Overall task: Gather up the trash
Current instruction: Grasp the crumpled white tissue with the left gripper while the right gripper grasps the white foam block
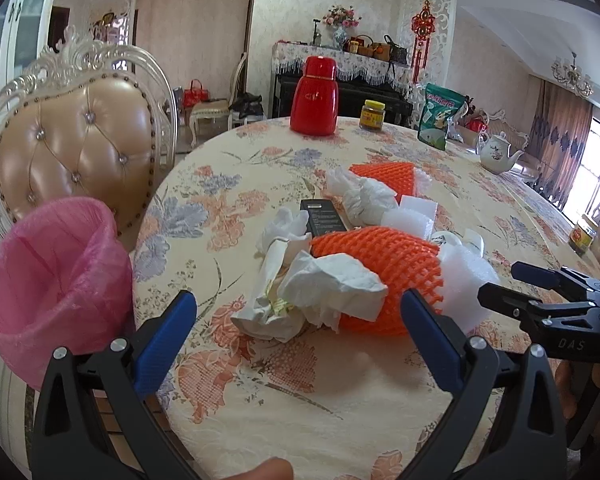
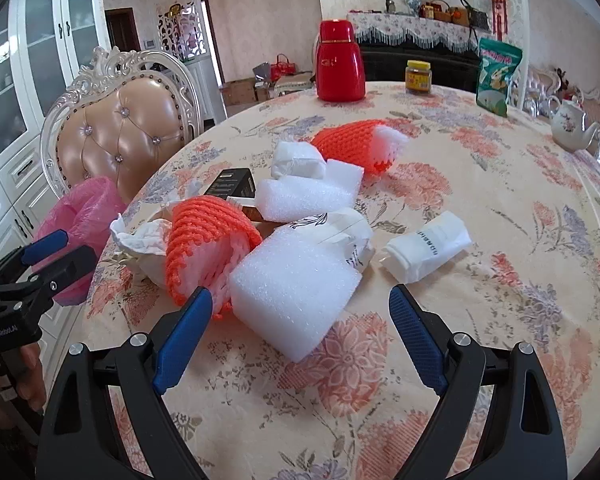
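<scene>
Nothing collected yet, by the look of it. Trash pile [image 2: 284,216] (foam, tissues, orange netting) sits mid-counter [image 2: 480,200], toward its left edge. Pink-lined bin [image 1: 52,276] stands just off that edge. Left gripper [image 1: 300,344] and right gripper [image 2: 300,340]: fingers apart, empty, near the pile.

We hold our left gripper [image 1: 300,316] level and pointing to twelve o'clock, its blue fingers [image 1: 166,344] spread wide with nothing between them. Our right gripper [image 2: 300,308] sits the same way, jaws wide apart and empty. In the left view the right gripper shows at three o'clock; in the right view the left shows at nine o'clock.
</scene>
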`<move>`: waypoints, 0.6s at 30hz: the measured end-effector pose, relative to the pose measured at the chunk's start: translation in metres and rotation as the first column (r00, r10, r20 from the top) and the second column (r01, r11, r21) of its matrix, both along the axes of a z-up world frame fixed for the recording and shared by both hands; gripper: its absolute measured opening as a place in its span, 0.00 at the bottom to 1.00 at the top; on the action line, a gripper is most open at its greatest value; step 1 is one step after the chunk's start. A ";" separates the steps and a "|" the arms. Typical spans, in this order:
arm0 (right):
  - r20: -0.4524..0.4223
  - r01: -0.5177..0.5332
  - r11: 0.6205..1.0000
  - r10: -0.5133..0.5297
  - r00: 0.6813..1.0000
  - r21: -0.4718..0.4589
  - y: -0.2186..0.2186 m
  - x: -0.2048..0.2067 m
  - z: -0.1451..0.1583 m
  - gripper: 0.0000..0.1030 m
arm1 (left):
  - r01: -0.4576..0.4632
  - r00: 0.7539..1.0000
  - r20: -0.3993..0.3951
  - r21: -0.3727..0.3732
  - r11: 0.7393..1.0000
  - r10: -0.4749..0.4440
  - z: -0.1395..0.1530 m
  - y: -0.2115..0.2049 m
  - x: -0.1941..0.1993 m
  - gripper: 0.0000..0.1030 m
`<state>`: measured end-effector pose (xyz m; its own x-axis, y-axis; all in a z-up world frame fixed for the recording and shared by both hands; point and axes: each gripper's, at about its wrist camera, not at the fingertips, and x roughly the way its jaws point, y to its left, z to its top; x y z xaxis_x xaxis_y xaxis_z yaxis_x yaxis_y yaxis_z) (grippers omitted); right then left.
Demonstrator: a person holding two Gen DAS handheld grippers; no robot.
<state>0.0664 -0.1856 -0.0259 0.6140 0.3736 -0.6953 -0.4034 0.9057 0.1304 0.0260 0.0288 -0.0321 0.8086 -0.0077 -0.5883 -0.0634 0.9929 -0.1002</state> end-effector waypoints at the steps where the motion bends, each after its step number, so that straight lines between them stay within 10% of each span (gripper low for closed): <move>1: -0.006 0.004 1.000 -0.004 1.000 -0.007 0.002 0.002 -0.002 0.82 | 0.002 1.000 -0.003 -0.002 1.000 -0.002 -0.001 0.001 0.001 0.96; 18: -0.054 -0.028 0.999 0.027 0.998 -0.021 0.016 0.019 -0.016 0.67 | 0.079 0.997 -0.017 -0.052 0.996 -0.080 0.000 -0.007 0.017 0.95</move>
<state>0.0853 -0.1698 -0.0417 0.5650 0.3742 -0.7354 -0.4212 0.8972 0.1329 0.0432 0.0220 -0.0323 0.7932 -0.1021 -0.6004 0.0129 0.9884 -0.1511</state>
